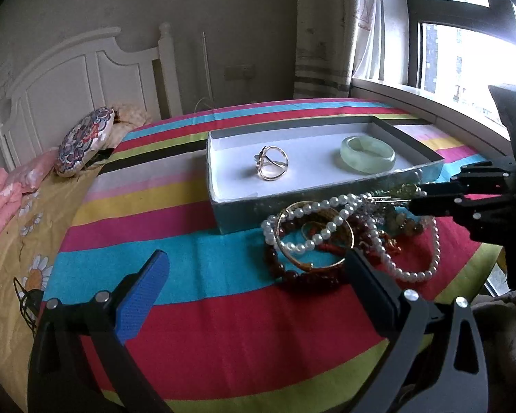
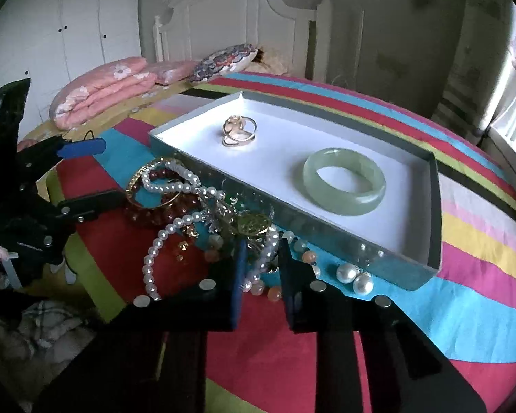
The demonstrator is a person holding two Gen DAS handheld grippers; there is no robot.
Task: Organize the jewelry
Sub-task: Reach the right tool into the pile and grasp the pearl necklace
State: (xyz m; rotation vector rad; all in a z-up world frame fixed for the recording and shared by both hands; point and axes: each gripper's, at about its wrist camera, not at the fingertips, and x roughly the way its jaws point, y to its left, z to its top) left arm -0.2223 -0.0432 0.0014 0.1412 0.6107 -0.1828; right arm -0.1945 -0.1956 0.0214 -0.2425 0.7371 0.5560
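Note:
A shallow grey box (image 1: 223, 203) (image 2: 433, 206) with a white floor lies on the striped cloth. In it are a gold ring (image 1: 271, 162) (image 2: 239, 131) and a green jade bangle (image 1: 367, 154) (image 2: 344, 180). Beside the box lies a tangled pile: a pearl necklace (image 1: 326, 227) (image 2: 161, 241), a gold bangle (image 1: 313, 265) (image 2: 137, 179), dark red beads (image 1: 292, 275) (image 2: 154, 218), a gold pendant (image 2: 253, 225). My left gripper (image 1: 254, 270) is open just before the pile. My right gripper (image 2: 260, 249) (image 1: 412, 199) is nearly closed around pearl strands at the pile's edge.
Two loose pearl earrings (image 2: 356, 277) lie by the box's near wall. A round patterned cushion (image 1: 86, 141) (image 2: 225, 62) and pink folded quilts (image 2: 103, 86) lie toward the white headboard (image 1: 79, 79). A window (image 1: 464, 34) is at the right.

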